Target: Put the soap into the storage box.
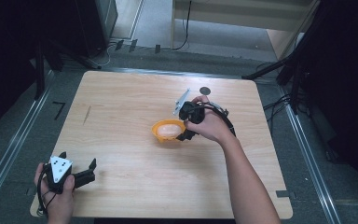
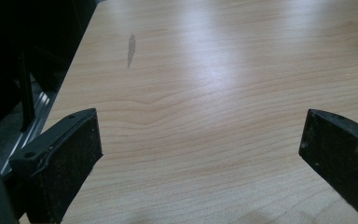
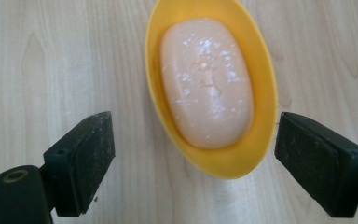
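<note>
A yellow oval dish (image 1: 160, 136) sits near the middle of the wooden table (image 1: 130, 98) with a pale pink bar of soap (image 1: 169, 129) lying in it. My right gripper (image 1: 184, 124) is at the dish's right side, held in a hand. In the right gripper view its jaws stand apart on either side of the dish's near end (image 3: 261, 93) without touching it; the soap (image 3: 207, 79) lies flat inside. My left gripper (image 1: 79, 159) rests at the table's front left corner. It is open over bare wood (image 2: 205, 70), with nothing between its jaws.
A small dark round disc (image 1: 205, 90) lies near the table's far edge. A thin grey streak (image 1: 87, 114) marks the wood at the left. Metal floor rails (image 1: 14, 144) run along both sides, and cables lie on the floor behind.
</note>
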`<state>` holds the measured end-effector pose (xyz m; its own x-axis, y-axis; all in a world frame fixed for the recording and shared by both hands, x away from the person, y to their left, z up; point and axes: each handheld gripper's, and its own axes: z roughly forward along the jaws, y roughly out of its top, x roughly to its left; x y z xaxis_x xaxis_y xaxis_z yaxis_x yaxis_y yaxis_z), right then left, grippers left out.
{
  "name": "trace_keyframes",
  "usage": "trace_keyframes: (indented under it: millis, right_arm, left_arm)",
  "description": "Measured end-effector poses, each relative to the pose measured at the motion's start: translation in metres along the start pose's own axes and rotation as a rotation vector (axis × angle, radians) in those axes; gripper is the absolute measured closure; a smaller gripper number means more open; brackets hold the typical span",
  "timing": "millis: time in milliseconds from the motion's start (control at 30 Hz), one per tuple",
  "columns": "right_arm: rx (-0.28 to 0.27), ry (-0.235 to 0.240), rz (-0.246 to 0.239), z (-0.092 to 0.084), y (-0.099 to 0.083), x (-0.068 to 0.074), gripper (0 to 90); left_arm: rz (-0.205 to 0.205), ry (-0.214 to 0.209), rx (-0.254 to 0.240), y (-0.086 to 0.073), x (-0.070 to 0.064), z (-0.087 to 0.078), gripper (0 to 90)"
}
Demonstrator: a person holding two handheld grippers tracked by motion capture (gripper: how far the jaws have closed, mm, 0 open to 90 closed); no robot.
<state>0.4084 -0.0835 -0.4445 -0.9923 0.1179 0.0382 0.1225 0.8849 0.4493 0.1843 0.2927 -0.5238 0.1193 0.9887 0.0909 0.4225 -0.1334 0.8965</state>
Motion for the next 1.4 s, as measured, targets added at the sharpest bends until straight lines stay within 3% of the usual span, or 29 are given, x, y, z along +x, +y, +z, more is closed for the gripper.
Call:
trace_keyframes:
  millis: [100,300,500,633,833,1400]
  right_arm:
    - [0.002,0.000,0.014,0.000,-0.007,0.003,6.8]
    - [-0.050,-0.017,0.044,-0.006,-0.018,0.009,5.8]
    - [-0.056,-0.026,0.066,-0.009,-0.028,0.017,2.2]
    - [-0.089,-0.033,0.086,-0.010,-0.038,0.021,0.1]
    - [-0.094,-0.007,0.112,-0.008,-0.051,0.025,0.0]
    - [-0.121,-0.038,0.193,-0.015,-0.087,0.044,0.0]
  left_arm:
    - [0.000,-0.001,0.001,0.000,0.000,0.000,0.0]
    - [-0.002,0.001,0.007,0.000,0.000,0.000,0.0]
    - [0.001,-0.002,0.007,0.000,0.000,0.000,0.0]
    - [0.001,-0.003,0.008,0.000,0.000,0.000,0.0]
    - [0.001,-0.002,0.007,0.000,0.000,0.000,0.0]
    - [0.009,0.008,0.007,0.001,-0.001,0.001,0.0]
